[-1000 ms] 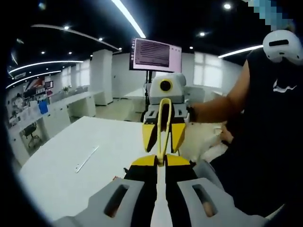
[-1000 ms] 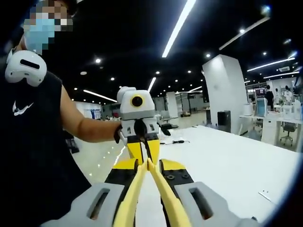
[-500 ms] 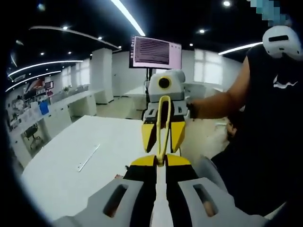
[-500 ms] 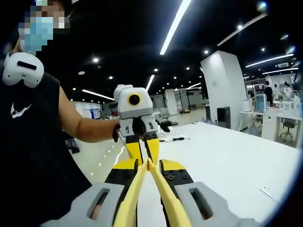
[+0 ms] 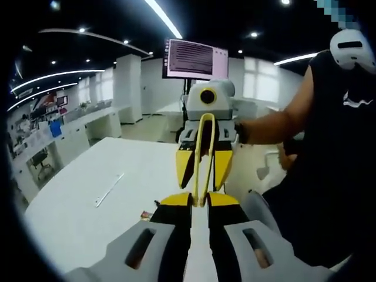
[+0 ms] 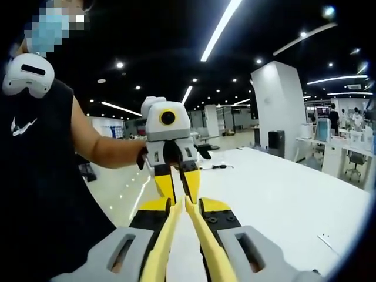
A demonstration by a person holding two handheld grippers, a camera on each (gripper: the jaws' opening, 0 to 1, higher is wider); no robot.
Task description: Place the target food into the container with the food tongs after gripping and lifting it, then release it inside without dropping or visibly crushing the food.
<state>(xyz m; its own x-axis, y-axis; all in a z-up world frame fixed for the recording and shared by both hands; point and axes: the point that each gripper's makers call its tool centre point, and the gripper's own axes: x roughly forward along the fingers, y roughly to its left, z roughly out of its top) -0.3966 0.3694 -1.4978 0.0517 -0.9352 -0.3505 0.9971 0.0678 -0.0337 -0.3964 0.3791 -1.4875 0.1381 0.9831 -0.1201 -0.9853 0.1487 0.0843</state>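
While aloft, utensil within right tongs

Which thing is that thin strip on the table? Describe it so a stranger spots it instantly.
In the left gripper view, start at the big white table left of the yellow tongs. The pale strip lies flat on it, running diagonally; it is long, thin and whitish, unlike the small reddish scrap nearer the left tool.

Left tongs and right tongs closed, tip to tip.
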